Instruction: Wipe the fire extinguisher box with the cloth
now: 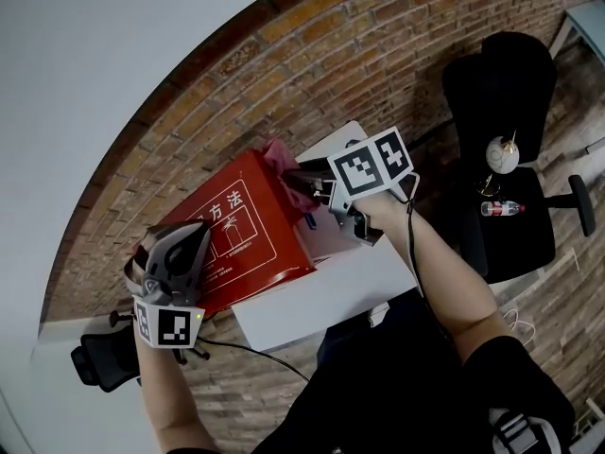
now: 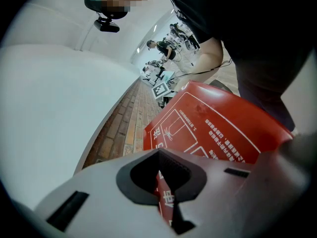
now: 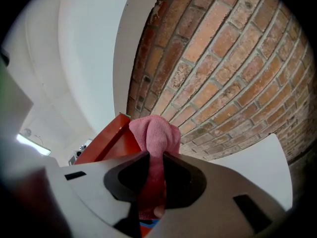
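The red fire extinguisher box (image 1: 241,230) with white print stands tilted on a white table (image 1: 331,296). My right gripper (image 1: 307,183) is shut on a pink cloth (image 1: 280,159), and the cloth's bunched end is against the box's upper right edge. In the right gripper view the cloth (image 3: 154,135) bulges out past the closed jaws of that gripper (image 3: 154,157), beside the box's red edge (image 3: 106,143). My left gripper (image 1: 189,252) sits at the box's lower left corner. Its jaws (image 2: 161,155) are shut, and the printed red face (image 2: 213,123) shows just beyond them.
A black office chair (image 1: 501,102) stands at the right with a plastic bottle (image 1: 501,208) and a white round object (image 1: 503,154) on its seat. Brick floor (image 1: 397,55) runs along a white wall (image 1: 113,64). A black chair base (image 1: 99,357) lies at the lower left.
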`<act>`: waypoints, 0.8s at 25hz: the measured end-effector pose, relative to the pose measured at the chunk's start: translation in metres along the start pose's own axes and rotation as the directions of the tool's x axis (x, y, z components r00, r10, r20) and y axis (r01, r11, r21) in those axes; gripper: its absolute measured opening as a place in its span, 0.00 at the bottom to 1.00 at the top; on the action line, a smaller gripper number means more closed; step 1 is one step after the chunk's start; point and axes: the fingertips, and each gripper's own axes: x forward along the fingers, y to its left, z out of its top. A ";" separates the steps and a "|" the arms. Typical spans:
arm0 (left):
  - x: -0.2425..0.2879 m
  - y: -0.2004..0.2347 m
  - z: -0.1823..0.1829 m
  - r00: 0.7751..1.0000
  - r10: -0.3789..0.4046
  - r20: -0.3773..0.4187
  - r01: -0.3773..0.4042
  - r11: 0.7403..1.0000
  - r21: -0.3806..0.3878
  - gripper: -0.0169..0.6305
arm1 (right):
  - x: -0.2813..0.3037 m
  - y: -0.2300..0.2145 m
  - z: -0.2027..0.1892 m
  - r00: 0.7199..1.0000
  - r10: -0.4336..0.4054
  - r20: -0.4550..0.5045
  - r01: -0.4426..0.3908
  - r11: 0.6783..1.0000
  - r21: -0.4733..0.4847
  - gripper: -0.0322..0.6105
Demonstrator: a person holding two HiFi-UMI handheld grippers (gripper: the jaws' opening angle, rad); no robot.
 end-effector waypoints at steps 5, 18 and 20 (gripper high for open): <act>0.001 -0.001 0.001 1.000 -0.003 0.003 0.003 1.000 0.011 0.07 | 0.002 -0.010 -0.008 1.000 -0.005 -0.012 0.005 1.000 0.011 0.18; 0.002 0.000 -0.001 1.000 -0.005 -0.002 0.005 1.000 0.006 0.07 | 0.007 -0.032 -0.020 1.000 0.010 -0.008 -0.009 0.998 0.063 0.19; 0.002 0.000 0.000 1.000 -0.006 -0.004 0.006 1.000 0.012 0.07 | 0.007 -0.034 -0.021 1.000 0.019 -0.005 -0.019 0.997 0.074 0.19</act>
